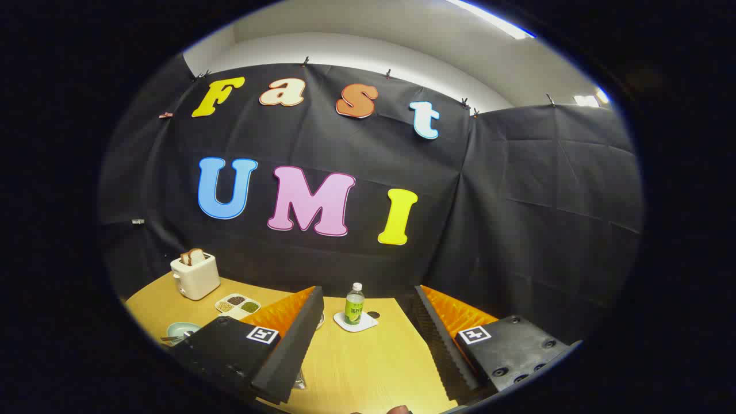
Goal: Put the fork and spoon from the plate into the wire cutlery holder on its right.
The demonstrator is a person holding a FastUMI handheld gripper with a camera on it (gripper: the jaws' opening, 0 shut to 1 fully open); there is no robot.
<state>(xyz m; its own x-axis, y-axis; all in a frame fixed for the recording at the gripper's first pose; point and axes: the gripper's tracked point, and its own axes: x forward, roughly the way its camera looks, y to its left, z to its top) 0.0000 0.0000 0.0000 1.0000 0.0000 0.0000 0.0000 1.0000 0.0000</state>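
The gripper (365, 322) hangs above a wooden tabletop (368, 362), its two fingers spread wide apart and holding nothing. Through the gap between them, just beyond the tips, a small bottle (355, 303) with a green label stands upright on a white coaster (356, 322). Off to the left of the left finger sit a white toaster (195, 276) with bread (193, 256) in its slots and a divided white dish (237, 305) of grains. Nearer, partly hidden behind that finger's base, lies a pale plate (179, 330) with what looks like a cutlery handle across it; fork and spoon cannot be told apart. A bit of metal shows under the left finger, too hidden to identify.
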